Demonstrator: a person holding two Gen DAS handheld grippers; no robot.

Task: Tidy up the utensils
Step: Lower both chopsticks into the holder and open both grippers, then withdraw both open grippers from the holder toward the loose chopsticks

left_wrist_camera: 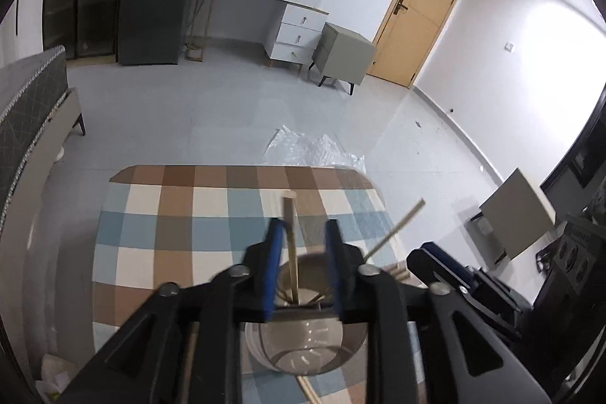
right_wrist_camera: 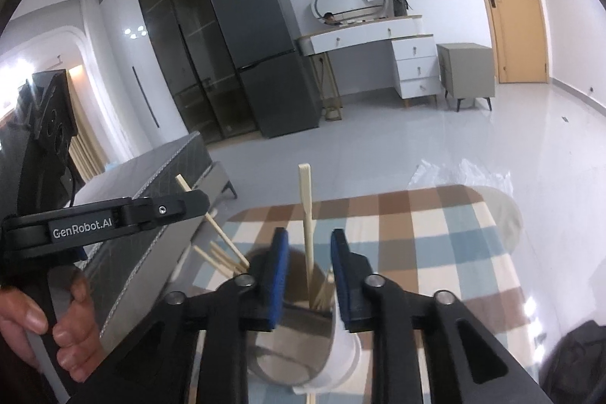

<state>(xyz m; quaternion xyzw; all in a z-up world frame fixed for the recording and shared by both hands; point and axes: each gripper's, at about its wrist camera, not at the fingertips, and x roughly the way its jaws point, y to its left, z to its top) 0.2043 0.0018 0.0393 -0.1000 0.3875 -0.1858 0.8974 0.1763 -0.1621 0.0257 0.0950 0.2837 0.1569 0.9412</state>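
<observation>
A clear glass cup [left_wrist_camera: 303, 347] stands on the checked tablecloth [left_wrist_camera: 159, 214] and holds several wooden chopsticks. My left gripper [left_wrist_camera: 303, 226] hovers over it, blue pads [left_wrist_camera: 274, 245] apart; one upright chopstick [left_wrist_camera: 291, 237] rises between them, close to the left pad, not pinched. Another chopstick [left_wrist_camera: 397, 230] leans out to the right. In the right wrist view the cup [right_wrist_camera: 295, 347] sits under my right gripper [right_wrist_camera: 308, 237], which is open around a flat wooden stick [right_wrist_camera: 306, 207] that touches neither pad. More chopsticks [right_wrist_camera: 219, 241] lean left, toward the left gripper [right_wrist_camera: 113, 218].
A hand [right_wrist_camera: 34, 328] holds the left gripper's handle. The right gripper's body [left_wrist_camera: 454, 275] is close on the right. Crumpled clear plastic [left_wrist_camera: 314, 150] lies on the floor past the table's far edge. A grey bed [right_wrist_camera: 151, 184] stands left of the table.
</observation>
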